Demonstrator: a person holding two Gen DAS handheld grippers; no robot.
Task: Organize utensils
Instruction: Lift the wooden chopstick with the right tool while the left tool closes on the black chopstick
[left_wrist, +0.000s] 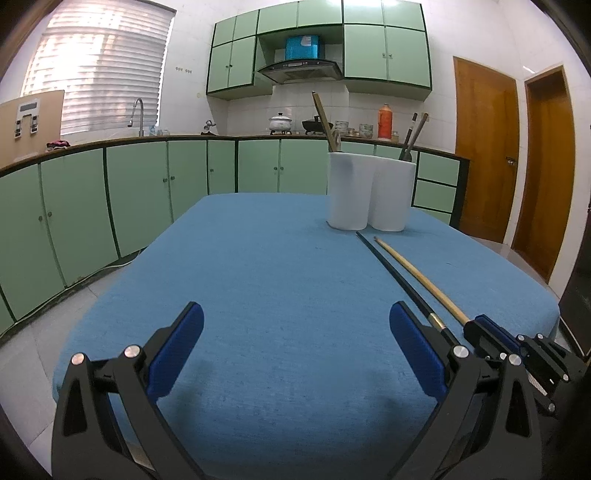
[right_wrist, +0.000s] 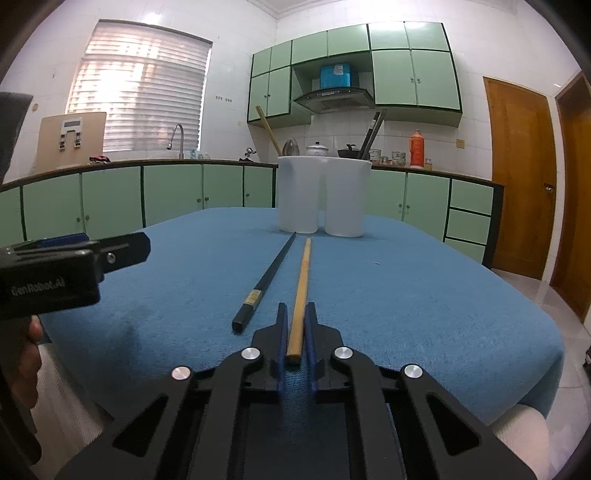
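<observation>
Two chopsticks lie side by side on the blue tablecloth, pointing at a white two-cup utensil holder at the far side. My right gripper is shut on the thick end of the wooden chopstick, which rests on the cloth. The black chopstick lies just left of it, untouched. In the left wrist view my left gripper stands open and empty over the cloth; the black chopstick, wooden chopstick and right gripper are at its right. The holder has utensils standing in both cups.
The left gripper's body and a hand show at the left of the right wrist view. Green kitchen cabinets run behind the table, with a sink tap and stove items. Wooden doors stand at the right.
</observation>
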